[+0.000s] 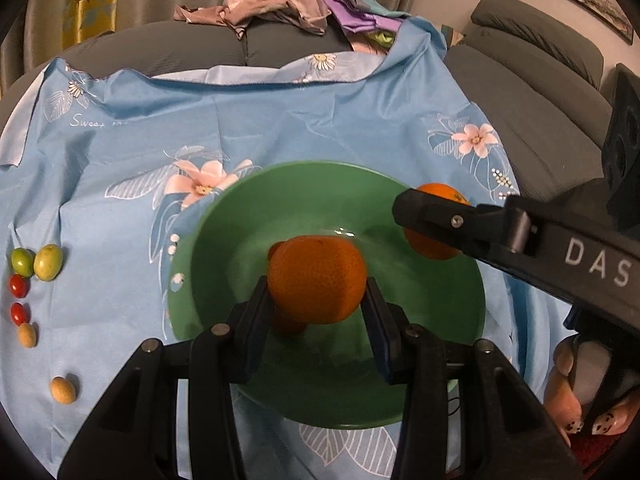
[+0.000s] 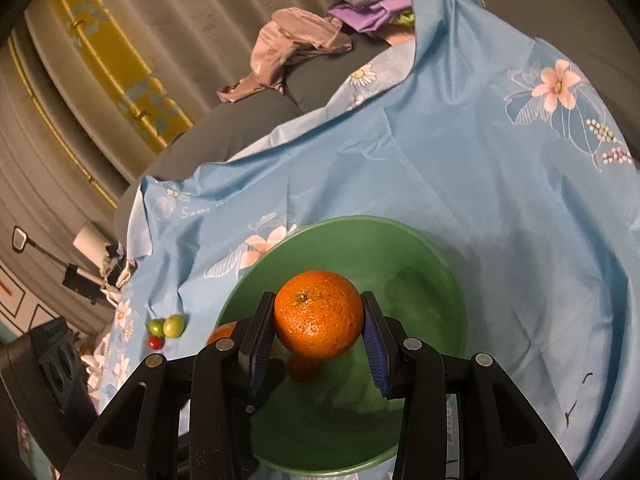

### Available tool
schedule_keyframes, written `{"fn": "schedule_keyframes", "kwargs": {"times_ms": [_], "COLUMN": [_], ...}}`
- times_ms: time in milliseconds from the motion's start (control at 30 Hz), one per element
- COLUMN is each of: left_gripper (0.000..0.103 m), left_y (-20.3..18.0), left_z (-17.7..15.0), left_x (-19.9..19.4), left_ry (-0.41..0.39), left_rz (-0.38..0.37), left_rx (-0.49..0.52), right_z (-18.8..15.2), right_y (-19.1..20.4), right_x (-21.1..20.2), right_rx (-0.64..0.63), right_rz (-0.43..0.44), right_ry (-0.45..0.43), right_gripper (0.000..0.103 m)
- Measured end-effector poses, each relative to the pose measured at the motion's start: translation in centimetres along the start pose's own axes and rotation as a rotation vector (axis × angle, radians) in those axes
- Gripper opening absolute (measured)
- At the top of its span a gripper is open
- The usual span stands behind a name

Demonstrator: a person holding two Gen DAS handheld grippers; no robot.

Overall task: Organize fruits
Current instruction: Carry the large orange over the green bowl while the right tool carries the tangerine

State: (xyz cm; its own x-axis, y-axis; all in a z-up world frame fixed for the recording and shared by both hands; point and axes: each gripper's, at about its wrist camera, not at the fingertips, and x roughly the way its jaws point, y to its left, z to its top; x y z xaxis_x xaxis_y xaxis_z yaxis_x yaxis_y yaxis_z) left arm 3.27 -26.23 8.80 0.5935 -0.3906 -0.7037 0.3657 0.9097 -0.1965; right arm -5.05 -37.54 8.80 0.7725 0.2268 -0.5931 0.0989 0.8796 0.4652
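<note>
A green bowl [image 1: 452, 312] sits on a blue floral cloth [image 1: 280, 128]. My left gripper [image 1: 318, 304] is shut on an orange [image 1: 318, 280] and holds it just above the bowl's inside. My right gripper [image 2: 320, 328] is shut on a second orange [image 2: 320, 312], also above the bowl [image 2: 440, 280]. In the left wrist view the right gripper's finger [image 1: 440, 212] reaches in from the right with its orange [image 1: 432, 244] partly hidden behind it. In the right wrist view the left gripper's orange [image 2: 222, 332] peeks out at the bowl's left rim.
Small fruits lie on the cloth at the left: two green ones [image 1: 48, 262], two red ones [image 1: 19, 285] and two tan ones [image 1: 63, 390]. A grey sofa [image 1: 532, 92] with crumpled clothes [image 1: 276, 0] stands behind. A lamp [image 2: 86, 240] is at the far left.
</note>
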Motion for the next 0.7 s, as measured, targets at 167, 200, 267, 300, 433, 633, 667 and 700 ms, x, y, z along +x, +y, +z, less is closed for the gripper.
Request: {"fn": "schedule_keyframes", "kwargs": {"times_ms": [167,200,267,300,433,633,667,700], "left_gripper": [0.044,0.044,0.044,0.044,0.044,0.044,0.044,0.044], "left_y": [-0.3,-0.4,-0.4,-0.5,-0.7,-0.7,-0.8,-0.8], "left_z": [-0.1,-0.2,-0.2,-0.2,-0.3,-0.5,-0.5,-0.5], "left_x": [0.7,0.7,0.9,1.0,1.2,1.0,1.0,1.1], "left_ry": [0.020,0.021,0.025,0.027,0.035,0.033,0.035,0.037], "left_rz": [-0.003,-0.005,-0.002,-0.001,0.000,-0.005,-0.004,0.001], "left_rx": [0.013,0.015,0.017,0.018,0.023,0.025,0.030,0.031], "right_z": [0.0,0.1,0.1,0.1,0.1,0.0,0.0,0.0], "right_y": [-0.2,-0.2,-0.5,-0.5,-0.6,-0.8,-0.8,-0.8], "right_x": [0.3,0.4,0.5,0.6,0.9,1.0,1.1,1.1], "right_rx": [0.005,0.008,0.015,0.016,0.017,0.019,0.022,0.023], "right_rz": [-0.012,-0.013,-0.017,-0.019,-0.034,-0.044,-0.047,-0.050], "right_ry": [0.010,0.013,0.016,0.017,0.029,0.038,0.041,0.044], "right_gripper": [0.043,0.043,0.043,0.043,0.043,0.043,0.043,0.043]}}
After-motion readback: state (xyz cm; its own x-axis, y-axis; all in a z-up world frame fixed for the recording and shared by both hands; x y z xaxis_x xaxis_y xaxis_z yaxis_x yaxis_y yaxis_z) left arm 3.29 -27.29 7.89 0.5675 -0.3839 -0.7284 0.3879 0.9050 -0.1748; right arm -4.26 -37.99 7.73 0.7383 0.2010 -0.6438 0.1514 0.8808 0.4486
